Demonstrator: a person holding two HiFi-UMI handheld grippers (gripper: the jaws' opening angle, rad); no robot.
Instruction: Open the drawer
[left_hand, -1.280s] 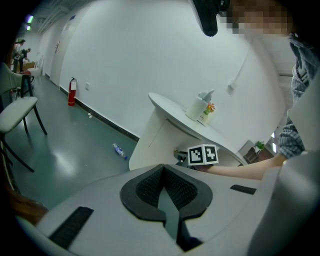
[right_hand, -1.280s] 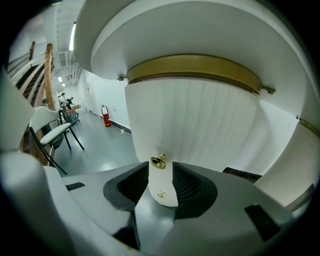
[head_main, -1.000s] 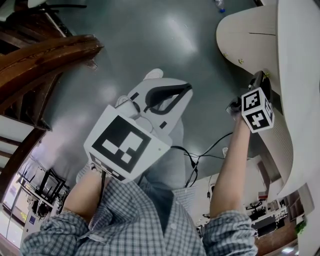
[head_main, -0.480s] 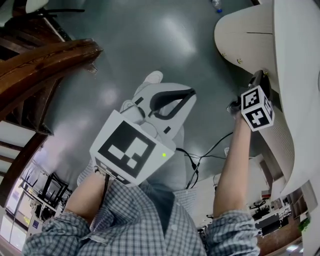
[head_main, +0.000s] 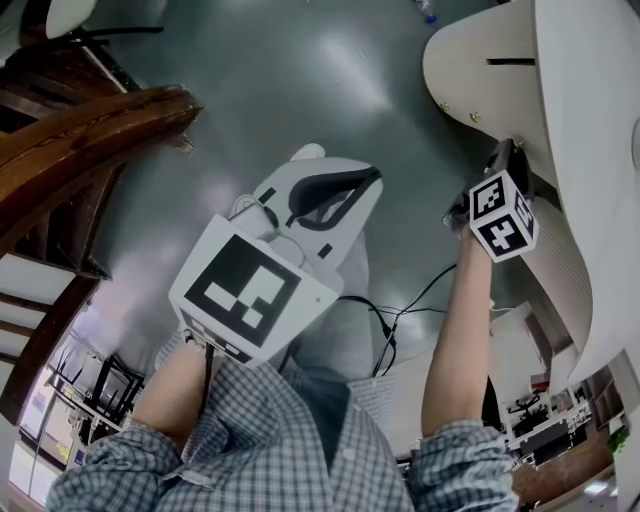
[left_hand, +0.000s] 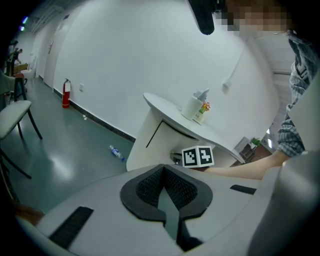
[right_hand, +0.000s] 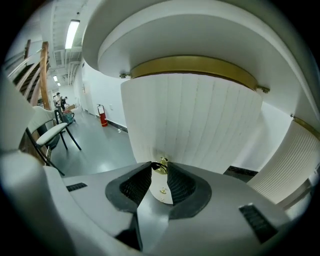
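Kept the left gripper (left_hand: 162, 168) still, pressed together, empty; just narrowed the right gripper (right_hand: 159, 168) onto the brass knob (right_hand: 160, 164) of the ribbed drawer front (right_hand: 195, 125) under the counter (right_hand: 200, 30), pinching it. Pull straight outward, without loosening the pinch.

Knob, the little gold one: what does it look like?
The knob is small, shiny and gold, like polished brass, with a rounded, looping shape. It sticks out low on the white ribbed drawer front. The right gripper has just been closing its jaws, which now pinch the knob from both sides.
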